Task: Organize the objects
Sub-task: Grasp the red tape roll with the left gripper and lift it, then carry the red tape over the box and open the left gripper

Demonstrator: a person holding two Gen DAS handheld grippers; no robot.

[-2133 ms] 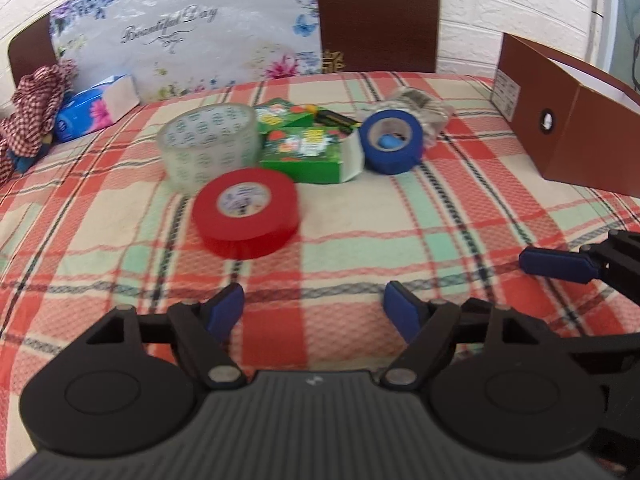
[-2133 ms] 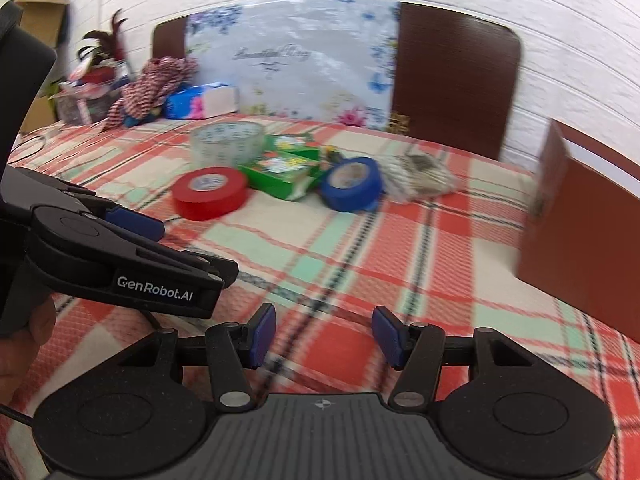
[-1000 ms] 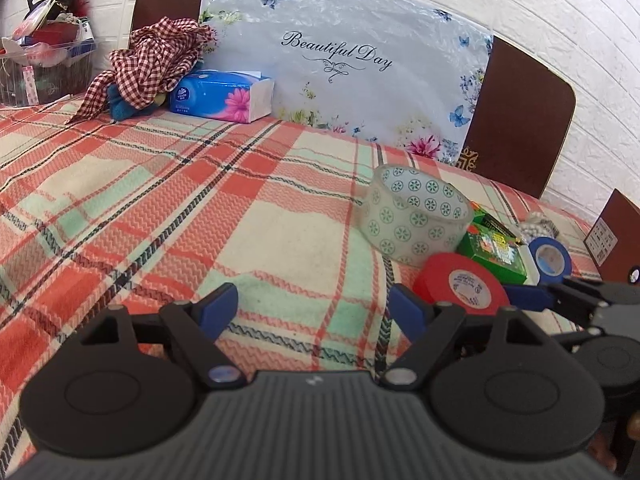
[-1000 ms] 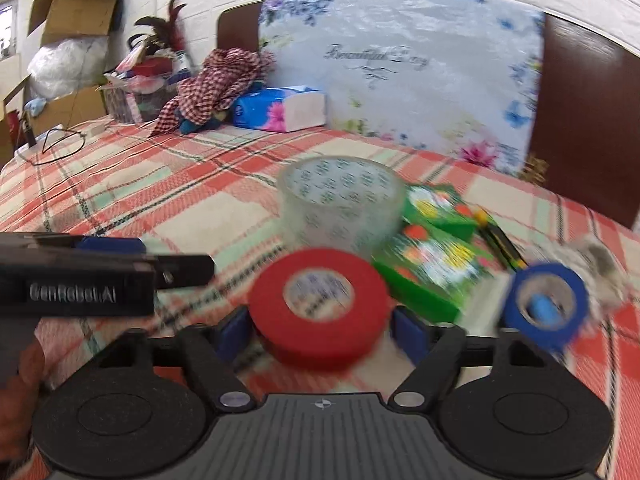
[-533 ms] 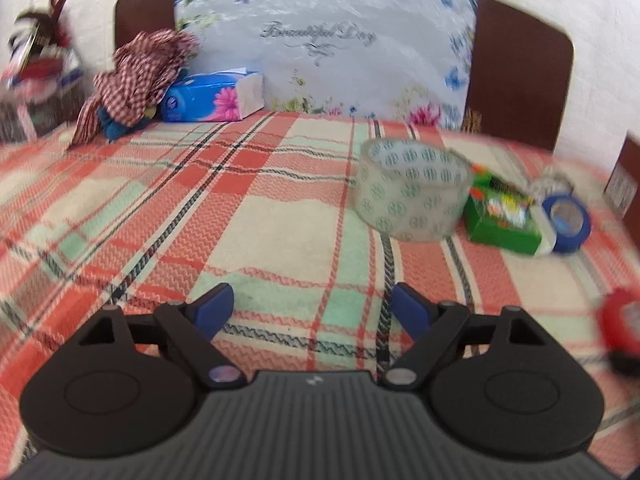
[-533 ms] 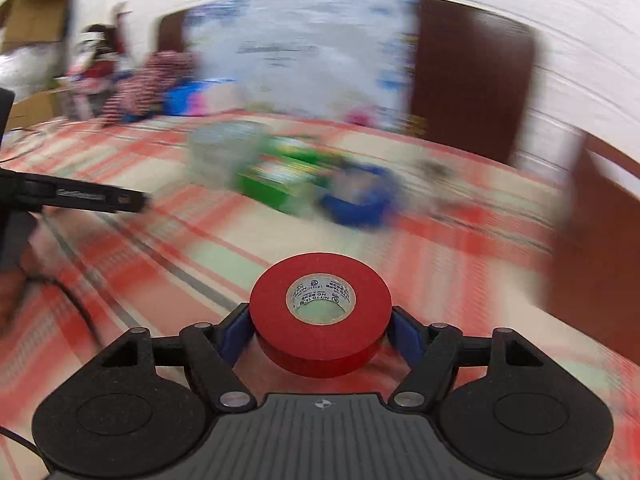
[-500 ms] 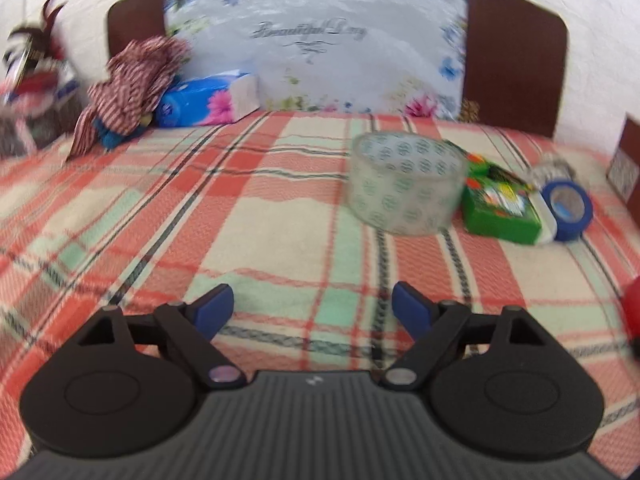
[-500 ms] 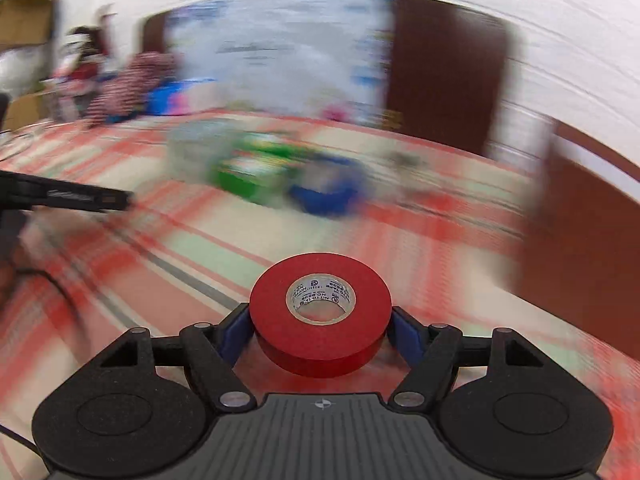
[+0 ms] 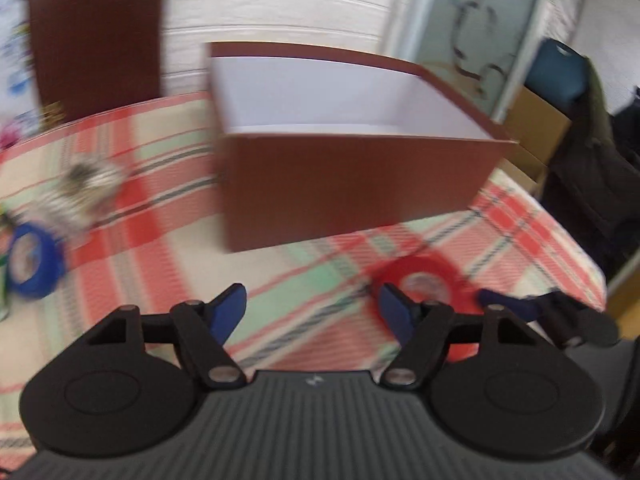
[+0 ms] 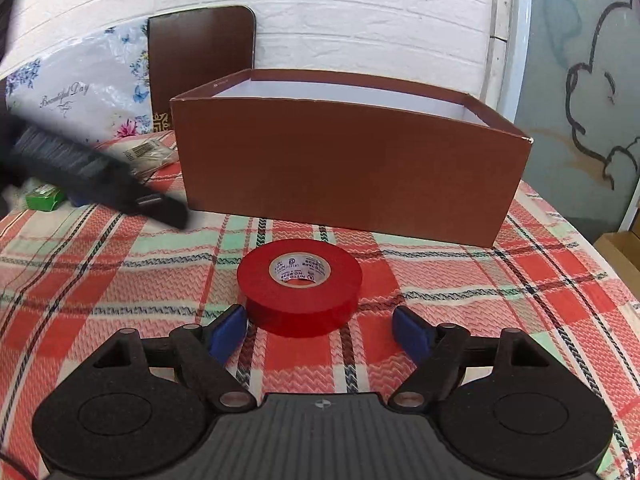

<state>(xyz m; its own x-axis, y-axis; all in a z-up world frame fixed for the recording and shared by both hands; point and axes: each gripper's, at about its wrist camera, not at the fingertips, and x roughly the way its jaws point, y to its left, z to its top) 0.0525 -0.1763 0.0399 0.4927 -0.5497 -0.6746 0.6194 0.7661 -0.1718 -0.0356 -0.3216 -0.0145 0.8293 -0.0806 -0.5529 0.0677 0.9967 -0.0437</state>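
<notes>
Right in front of me sits the brown box (image 10: 352, 168), open-topped, white inside, and from the left wrist view the part of its floor I can see holds nothing (the near wall hides the rest). The red tape roll (image 10: 300, 282) lies flat on the plaid cloth (image 10: 120, 280) just short of the box's near wall, outside it. My right gripper (image 10: 320, 330) has just been opening; half a second ago the roll sat squeezed between its blue pads, and now it rests on the cloth slightly ahead of them, the left pad close beside it, the right pad clear. My left gripper (image 9: 312, 312) has just narrowed somewhat, yet its jaws stand apart with only cloth between them. A second ago that left view faced the clear patterned roll and the green packet; now it has swung round to the box, with the blue tape roll (image 9: 32, 256) and a blurred crinkly packet (image 9: 80, 192) off at the left edge. In the right view the green packet (image 10: 44, 196) peeks from behind the blurred left gripper.
</notes>
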